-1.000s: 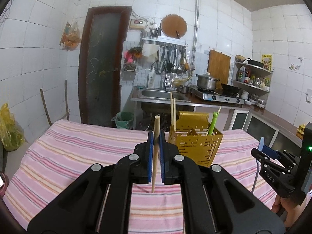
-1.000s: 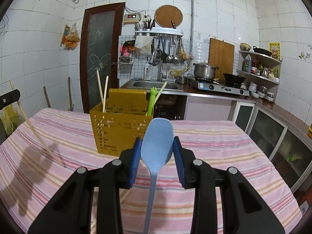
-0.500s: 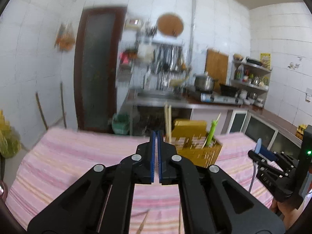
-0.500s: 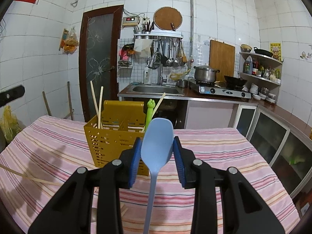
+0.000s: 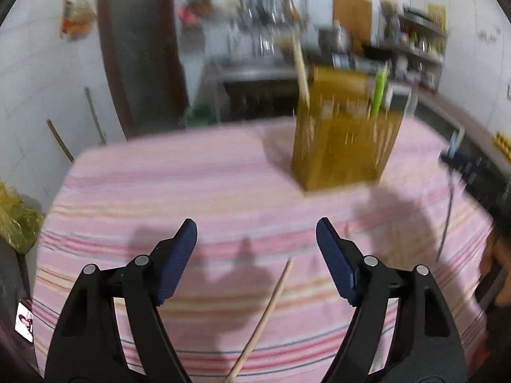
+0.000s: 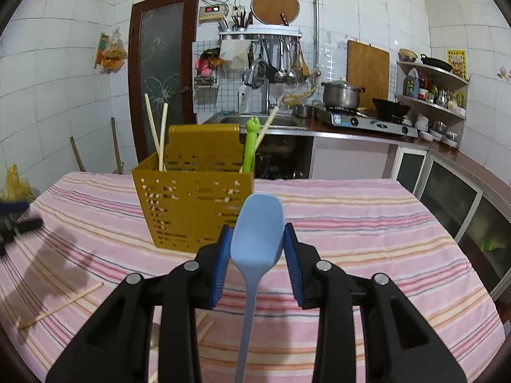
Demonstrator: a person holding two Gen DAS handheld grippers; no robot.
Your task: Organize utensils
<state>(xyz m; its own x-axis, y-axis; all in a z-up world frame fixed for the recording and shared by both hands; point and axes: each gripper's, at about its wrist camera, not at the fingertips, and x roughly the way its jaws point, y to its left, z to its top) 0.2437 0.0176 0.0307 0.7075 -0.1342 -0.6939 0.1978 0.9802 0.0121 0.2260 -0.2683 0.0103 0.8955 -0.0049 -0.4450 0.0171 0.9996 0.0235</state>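
Left gripper point(image 5: 256, 239) first: its blue-padded jaws are opening, spread wide and gripping nothing, with only striped cloth between them. Just below that gap lies a thin pale wooden chopstick point(image 5: 265, 316), flat on the pink striped tablecloth point(image 5: 159, 191) and running out of the bottom edge, so its lower end is cut off. It looks light and stiff, and being round and lying flat it could roll or skid; I'd pinch it near the middle, across its width, so it doesn't swing.

Over to the right gripper point(image 6: 256, 255), and this one's busy: jaws at a narrow setting, pads clamped on the sides of the bowl of a light-blue plastic spoon point(image 6: 257, 233), slim handle hanging down out of view. Smooth plastic, light, probably a bit slippery held at the bowl, so it may pivot when tipped over a slot.

Further out on the cloth, another bare wooden chopstick point(image 6: 60, 306) lies loose near the left edge.

Beyond that stands the mustard-yellow perforated plastic utensil holder point(image 6: 194, 210), upright in the middle of the table, with two pale chopsticks point(image 6: 158, 134) in its left end and a green frog-topped utensil point(image 6: 250, 145) at its right. Its inner dividers can't be made out.

The left wrist view is smeared by motion, so the holder and the kitchen behind it are hard to read there.
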